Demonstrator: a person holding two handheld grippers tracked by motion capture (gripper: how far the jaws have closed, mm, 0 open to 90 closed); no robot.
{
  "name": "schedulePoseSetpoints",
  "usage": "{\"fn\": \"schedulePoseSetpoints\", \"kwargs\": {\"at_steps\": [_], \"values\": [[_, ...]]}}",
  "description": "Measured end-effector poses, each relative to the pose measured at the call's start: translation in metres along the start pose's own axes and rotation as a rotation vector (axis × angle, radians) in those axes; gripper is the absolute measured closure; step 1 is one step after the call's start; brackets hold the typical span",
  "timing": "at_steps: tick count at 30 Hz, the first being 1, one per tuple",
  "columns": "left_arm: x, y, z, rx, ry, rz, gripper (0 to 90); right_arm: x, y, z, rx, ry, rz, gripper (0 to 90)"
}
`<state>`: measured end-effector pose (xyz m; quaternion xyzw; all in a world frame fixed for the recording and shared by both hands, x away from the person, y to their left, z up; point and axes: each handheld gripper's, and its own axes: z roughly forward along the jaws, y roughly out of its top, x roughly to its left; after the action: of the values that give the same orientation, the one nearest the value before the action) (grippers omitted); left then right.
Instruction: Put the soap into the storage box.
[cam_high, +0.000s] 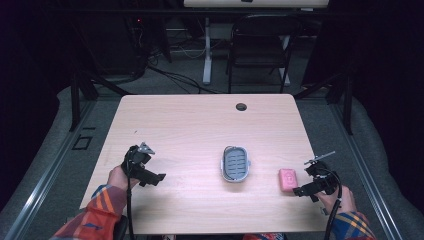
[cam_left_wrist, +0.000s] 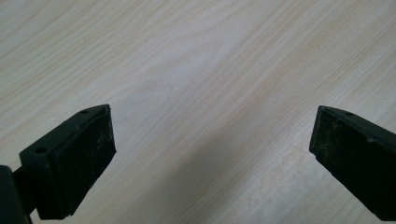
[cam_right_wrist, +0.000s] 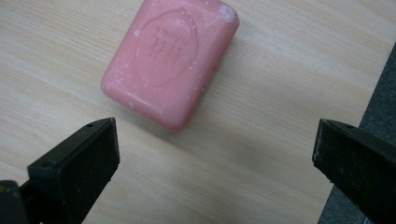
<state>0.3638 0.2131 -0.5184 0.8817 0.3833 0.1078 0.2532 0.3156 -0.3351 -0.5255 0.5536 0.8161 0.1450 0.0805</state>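
A pink bar of soap (cam_high: 287, 179) lies flat on the wooden table (cam_high: 200, 125) at the right. In the right gripper view the soap (cam_right_wrist: 170, 58) sits just beyond the wide-apart jaws, untouched. My right gripper (cam_high: 301, 190) is open, right beside the soap's near right edge. A grey soap dish (cam_high: 235, 163) with a ribbed bottom stands mid-table, with nothing in it. My left gripper (cam_high: 159, 178) is open over bare wood at the left; its fingers (cam_left_wrist: 74, 158) hold nothing.
A round cable hole (cam_high: 241, 106) sits near the table's far edge. Beyond the table stand a black folding chair (cam_high: 260, 45) and a white desk leg (cam_high: 206, 50). The table's right edge (cam_right_wrist: 373, 88) runs close to my right gripper.
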Motion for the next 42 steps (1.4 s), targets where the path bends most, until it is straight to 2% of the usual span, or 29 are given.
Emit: {"fn": "schedulePoseSetpoints", "kwargs": {"at_steps": [13, 15, 16, 23, 24, 28, 31, 39, 41, 42], "values": [[-0.0006, -0.0003, 0.0005, 0.002, 0.008, 0.004, 0.2, 0.0008, 0.0007, 0.0016, 0.008, -0.003, -0.005, 0.2], [-0.001, -0.0003, 0.0003, 0.001, 0.011, 0.007, 0.2, 0.0022, -0.0003, 0.0032, -0.012, -0.003, 0.016, 0.2], [-0.0012, -0.0003, 0.0, 0.001, 0.011, 0.009, 0.2, 0.0017, 0.0002, 0.0018, 0.006, -0.004, 0.002, 0.2], [-0.0009, -0.0001, 0.0008, 0.002, 0.007, 0.009, 0.2, 0.0029, 0.0007, 0.0006, -0.01, -0.027, 0.015, 0.1], [-0.0011, 0.0, 0.0009, 0.001, 0.007, 0.009, 0.2, 0.0026, 0.0019, -0.0015, 0.009, -0.035, -0.006, 0.0], [-0.0012, 0.0, 0.0009, 0.003, 0.006, 0.009, 0.2, 0.004, 0.0026, -0.0026, -0.008, -0.04, -0.004, 0.0], [-0.0012, 0.0001, 0.0012, 0.004, 0.006, 0.009, 0.2, 0.0048, 0.0038, -0.0027, -0.003, -0.052, 0.01, 0.0], [-0.0014, 0.0002, 0.0018, 0.006, 0.005, 0.01, 0.2, 0.0068, 0.0064, -0.0028, -0.008, -0.046, 0.029, 0.0], [-0.0014, 0.0004, 0.0018, 0.009, 0.0, 0.012, 0.2, 0.0067, 0.008, -0.0033, -0.007, -0.034, 0.048, 0.0], [-0.0014, 0.0006, 0.0019, 0.011, -0.002, 0.012, 0.2, 0.0074, 0.0078, -0.0024, -0.027, -0.027, 0.067, 0.0]]}}
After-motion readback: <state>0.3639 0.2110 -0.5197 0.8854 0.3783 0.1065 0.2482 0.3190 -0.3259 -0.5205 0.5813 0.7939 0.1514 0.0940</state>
